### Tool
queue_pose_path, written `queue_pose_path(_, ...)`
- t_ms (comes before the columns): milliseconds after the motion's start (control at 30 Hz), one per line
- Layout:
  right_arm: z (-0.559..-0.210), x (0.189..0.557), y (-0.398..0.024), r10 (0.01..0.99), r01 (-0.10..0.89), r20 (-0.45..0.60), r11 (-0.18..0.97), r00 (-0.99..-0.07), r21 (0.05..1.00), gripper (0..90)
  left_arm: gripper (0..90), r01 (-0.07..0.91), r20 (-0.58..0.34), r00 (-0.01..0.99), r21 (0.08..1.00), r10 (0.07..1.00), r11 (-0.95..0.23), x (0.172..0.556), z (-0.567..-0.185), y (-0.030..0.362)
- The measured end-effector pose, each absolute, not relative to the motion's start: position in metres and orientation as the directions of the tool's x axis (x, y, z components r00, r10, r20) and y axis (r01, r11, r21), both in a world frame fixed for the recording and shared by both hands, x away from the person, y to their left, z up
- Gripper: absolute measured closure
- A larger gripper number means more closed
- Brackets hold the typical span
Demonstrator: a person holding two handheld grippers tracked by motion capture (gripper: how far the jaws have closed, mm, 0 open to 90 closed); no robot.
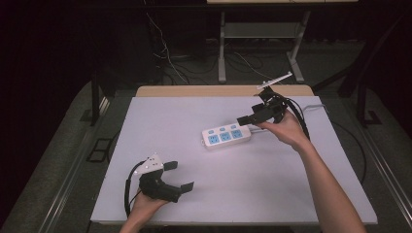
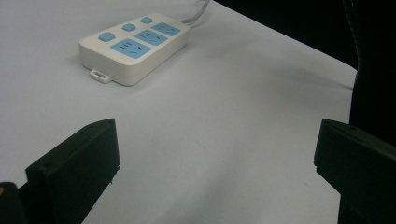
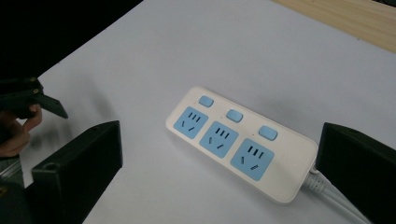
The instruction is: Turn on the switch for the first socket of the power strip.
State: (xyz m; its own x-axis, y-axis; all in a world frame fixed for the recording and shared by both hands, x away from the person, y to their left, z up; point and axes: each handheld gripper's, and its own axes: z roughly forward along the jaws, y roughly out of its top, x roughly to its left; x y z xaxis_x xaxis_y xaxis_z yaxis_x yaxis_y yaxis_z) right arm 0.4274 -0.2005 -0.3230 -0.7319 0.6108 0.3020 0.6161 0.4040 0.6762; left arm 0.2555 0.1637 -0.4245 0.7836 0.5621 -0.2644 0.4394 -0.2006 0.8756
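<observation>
Between and just ahead of the wide-spread jaws of the right gripper lies the white power strip on the white table, untouched; no readable lettering on it. Three blue sockets, three blue switches. Left gripper jaws also wide, holding nothing, strip well ahead of them.

Table: white top, wooden edge at far side
Floor: grey, loose cables
Beyond: metal stand legs, dark
</observation>
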Motion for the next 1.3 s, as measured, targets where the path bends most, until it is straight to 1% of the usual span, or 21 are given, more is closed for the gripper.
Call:
queue_pose_path(300,-0.336,0.437,-0.196,0.637,0.642,0.321,0.365,-0.700,0.675,0.2,0.0,0.439,-0.264,0.784,0.876,0.562,-0.200,0.255,-0.424,0.164)
queue_pose_path(333,-0.337,0.438,-0.195,0.642,0.645,0.324,0.356,-0.695,0.677,1.1,0.0,0.439,-0.264,0.784,0.876,0.562,-0.200,0.255,-0.424,0.164)
queue_pose_path(367,-0.338,0.439,-0.195,0.641,0.641,0.324,0.352,-0.696,0.682,5.7,0.0,0.439,-0.265,0.784,0.876,0.562,-0.199,0.255,-0.424,0.164)
queue_pose_path(433,-0.339,0.440,-0.194,0.648,0.632,0.309,0.350,-0.696,0.692,6.9,0.0,0.439,-0.265,0.784,0.876,0.561,-0.199,0.255,-0.424,0.164)
queue_pose_path(500,-0.340,0.440,-0.192,0.657,0.627,0.293,0.354,-0.695,0.694,18.2,0.0,0.439,-0.264,0.784,0.876,0.561,-0.200,0.255,-0.424,0.164)
queue_pose_path(533,-0.341,0.441,-0.192,0.660,0.626,0.291,0.350,-0.693,0.697,18.3,0.0,0.439,-0.264,0.784,0.876,0.561,-0.201,0.255,-0.424,0.164)
queue_pose_path(633,-0.344,0.442,-0.191,0.665,0.620,0.281,0.348,-0.692,0.703,26.5,0.0,0.438,-0.264,0.786,0.876,0.560,-0.202,0.255,-0.424,0.163)
queue_pose_path(667,-0.344,0.443,-0.190,0.668,0.618,0.278,0.345,-0.690,0.707,30.4,0.0,0.438,-0.264,0.786,0.876,0.560,-0.202,0.255,-0.424,0.163)
queue_pose_path(700,-0.345,0.444,-0.190,0.672,0.606,0.266,0.339,-0.691,0.719,37.9,0.0,0.437,-0.263,0.786,0.876,0.559,-0.203,0.255,-0.424,0.163)
queue_pose_path(733,-0.345,0.444,-0.190,0.672,0.606,0.266,0.339,-0.691,0.719,37.9,0.0,0.438,-0.264,0.786,0.876,0.560,-0.202,0.255,-0.424,0.163)
queue_pose_path(967,-0.349,0.449,-0.190,0.674,0.581,0.252,0.317,-0.694,0.750,60.4,0.0,0.439,-0.267,0.784,0.877,0.561,-0.196,0.255,-0.424,0.164)
queue_pose_path(1233,-0.360,0.456,-0.189,0.652,0.581,0.266,0.328,-0.710,0.745,82.4,0.0,0.440,-0.269,0.784,0.877,0.559,-0.195,0.255,-0.424,0.164)
queue_pose_path(1300,-0.362,0.457,-0.188,0.642,0.573,0.262,0.339,-0.721,0.746,86.0,0.0,0.440,-0.269,0.784,0.876,0.559,-0.196,0.255,-0.424,0.165)
